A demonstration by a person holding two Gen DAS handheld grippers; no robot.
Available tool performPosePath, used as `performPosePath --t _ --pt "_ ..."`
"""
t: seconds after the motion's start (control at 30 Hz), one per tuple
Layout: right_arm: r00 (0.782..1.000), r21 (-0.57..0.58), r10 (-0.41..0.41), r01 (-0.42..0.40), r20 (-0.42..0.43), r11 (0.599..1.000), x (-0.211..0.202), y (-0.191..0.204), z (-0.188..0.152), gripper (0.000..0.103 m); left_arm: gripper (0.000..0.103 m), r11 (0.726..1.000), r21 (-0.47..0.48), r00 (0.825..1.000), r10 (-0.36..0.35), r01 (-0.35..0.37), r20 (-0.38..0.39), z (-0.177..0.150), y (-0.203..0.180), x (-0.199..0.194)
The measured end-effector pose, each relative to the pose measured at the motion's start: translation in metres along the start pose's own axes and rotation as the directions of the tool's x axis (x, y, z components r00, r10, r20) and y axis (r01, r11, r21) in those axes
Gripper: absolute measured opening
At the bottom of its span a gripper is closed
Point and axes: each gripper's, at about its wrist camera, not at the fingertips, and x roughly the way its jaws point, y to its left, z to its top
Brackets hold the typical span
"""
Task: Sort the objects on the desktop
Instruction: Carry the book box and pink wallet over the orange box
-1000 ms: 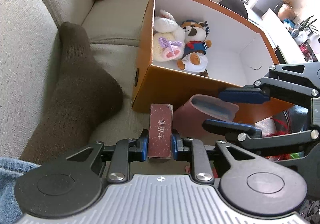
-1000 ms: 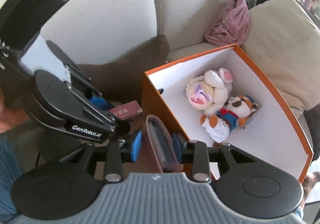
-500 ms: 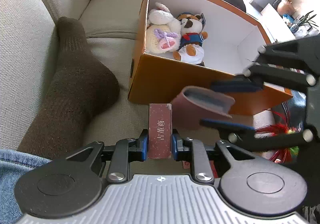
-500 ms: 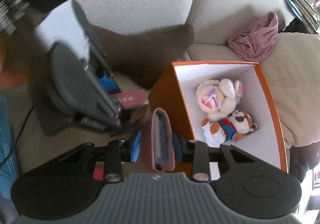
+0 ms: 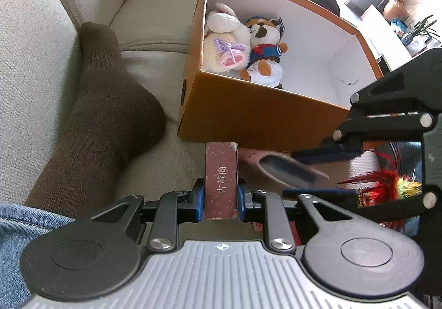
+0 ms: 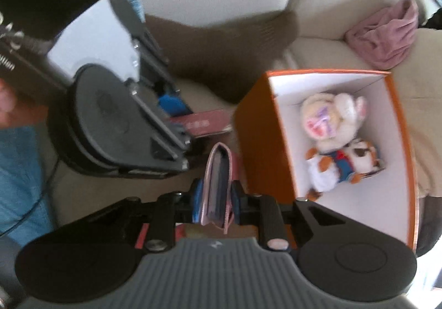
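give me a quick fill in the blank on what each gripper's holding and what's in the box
1. The left gripper is shut on a dark red ____.
2. The right gripper clamps a ____ wallet.
3. Inside the orange box lie ____ plush toys.
4. The plush rabbit lies next to a plush ____.

Missing words: box; pink; two; bear

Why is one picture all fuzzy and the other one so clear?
Right wrist view: smeared by motion blur, so the plush toys and the orange box look soft. Left wrist view: sharp, the print on the red box stands out crisply, but the window top right is glared white. Both views: the fisheye lens bends straight edges.
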Motion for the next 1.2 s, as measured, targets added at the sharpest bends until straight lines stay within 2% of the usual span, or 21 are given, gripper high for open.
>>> performPosePath --t 0.17,0.23,0.4,0.57,0.77,0.87,1.0,1.07,1.2 --pt "0.997 0.038 -0.071 0.072 -0.025 0.997 0.016 0.001 0.002 0.023 0.025 1.0 0.006 1.0 0.002 -0.002 0.0 -0.001 0.001 0.0" --pt "0.994 0.07 -0.105 0.104 0.008 0.992 0.016 0.002 -0.004 0.018 0.025 1.0 0.0 1.0 0.0 0.0 0.0 -0.001 0.001 0.0" --pt "0.993 0.185 -0.068 0.048 0.101 0.982 -0.014 -0.004 -0.03 0.017 0.025 0.999 0.039 1.0 0.006 -0.007 0.002 -0.001 -0.007 -0.009" --pt "0.981 0.289 -0.025 -0.032 0.19 0.957 -0.055 -0.02 -0.057 0.017 0.025 0.996 0.089 0.998 -0.035 0.031 0.043 -0.001 -0.021 -0.034" --pt "0.95 0.437 0.002 -0.146 0.313 0.887 -0.101 -0.045 -0.085 0.017 0.025 0.986 0.151 0.985 -0.098 0.076 0.14 0.004 -0.039 -0.083" --pt "0.926 0.493 -0.026 -0.177 0.377 0.852 -0.116 -0.071 -0.088 0.017 0.025 0.983 0.173 0.974 -0.102 0.068 0.2 0.017 -0.048 -0.107" --pt "0.899 0.591 -0.116 -0.176 0.422 0.787 -0.127 -0.097 -0.095 0.017 0.025 0.985 0.169 0.956 -0.084 0.037 0.281 0.048 -0.056 -0.124" --pt "0.903 0.644 -0.136 -0.178 0.407 0.744 -0.116 -0.109 -0.095 0.017 0.025 0.986 0.165 0.96 -0.066 0.021 0.272 0.065 -0.062 -0.115" --pt "0.926 0.716 -0.106 -0.204 0.363 0.667 -0.073 -0.128 -0.088 0.017 0.025 0.983 0.175 0.985 0.018 -0.048 0.172 0.091 -0.071 -0.069"
